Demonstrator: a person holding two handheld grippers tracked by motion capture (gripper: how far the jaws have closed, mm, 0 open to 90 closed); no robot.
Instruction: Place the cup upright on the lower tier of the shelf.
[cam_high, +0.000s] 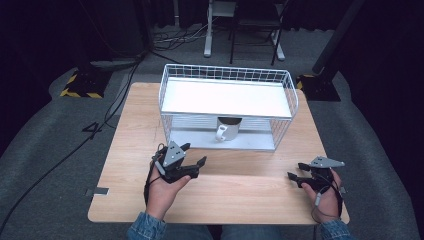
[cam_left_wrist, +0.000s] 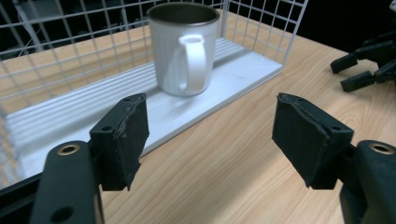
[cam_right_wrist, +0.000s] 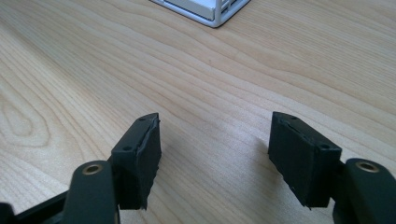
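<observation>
Wooden table (cam_high: 240, 192) carries a white wire rack (cam_high: 227, 107) w/ two shelves, set toward the far edge; a white mug (cam_high: 228, 129) w/ dark inner wall stands upright on the lower shelf (cam_left_wrist: 233, 74), approx. centre, handle facing the person. Left gripper (cam_high: 194, 159), held in the left hand (cam_high: 162, 189) just in front of the rack, points at the mug; jaws wide apart, nothing between them, mug well beyond the tips. Right gripper (cam_high: 296, 171), in the right hand (cam_high: 327, 197) near the table's right edge, points left over bare wood; jaws likewise wide apart, holding nothing, rack corner (cam_right_wrist: 215, 13) ahead.
</observation>
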